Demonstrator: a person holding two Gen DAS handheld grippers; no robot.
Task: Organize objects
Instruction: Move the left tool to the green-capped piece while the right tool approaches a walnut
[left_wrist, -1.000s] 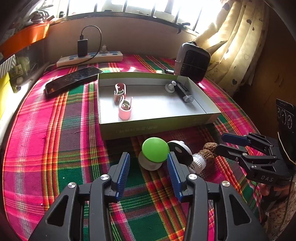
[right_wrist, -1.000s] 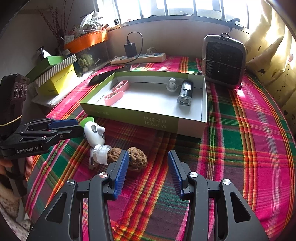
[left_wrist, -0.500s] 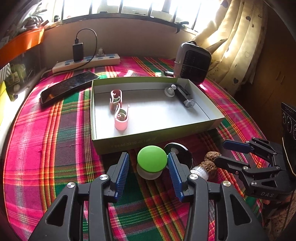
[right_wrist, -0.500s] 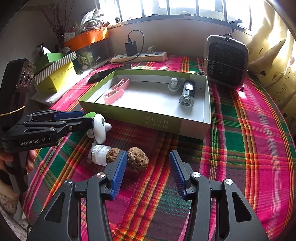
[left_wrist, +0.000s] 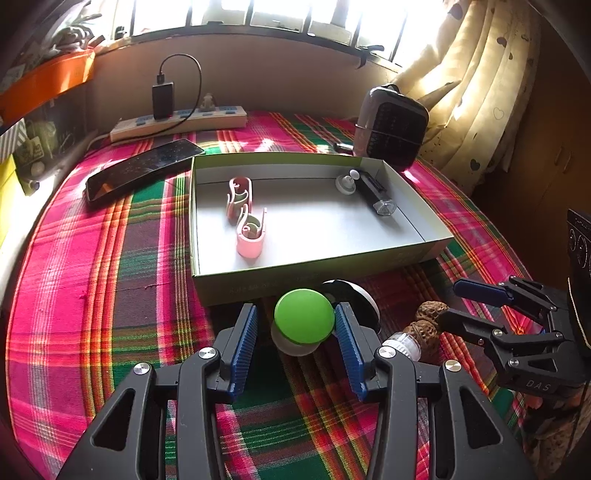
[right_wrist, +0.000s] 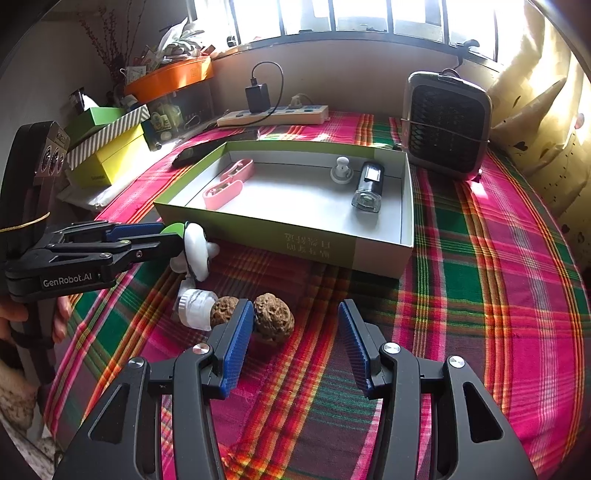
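1. Phone (left_wrist: 142, 168) lies dark and flat on the plaid cloth (left_wrist: 110, 280) at far left, near the power strip (left_wrist: 177, 123) by the wall.
2. Green-sided tray (left_wrist: 258, 284) sits mid-table; inside, two pink clips (left_wrist: 245, 214) stand at its left, a small white knob (left_wrist: 346, 182) and a black device (left_wrist: 375, 194) at its right.
3. Left gripper (left_wrist: 293, 330) hangs just in front of the tray's near wall with the green-capped toy (left_wrist: 303, 316) between its blue pads. The right pad touches the cap; the left pad stands apart from it, so the fingers are parted at a middling width and not clamped.
4. White round piece (left_wrist: 364, 299) stands just behind that right pad, touching or nearly so.
5. White-capped bottle (right_wrist: 194, 308) lies on the cloth beside two walnuts (right_wrist: 273, 319).
6. Right gripper (right_wrist: 295, 341) has its fingers moderately spread and empty; one walnut lies just ahead of its left pad, and I cannot tell if it touches.
7. Small heater (right_wrist: 448, 125) stands at far right, behind the tray.
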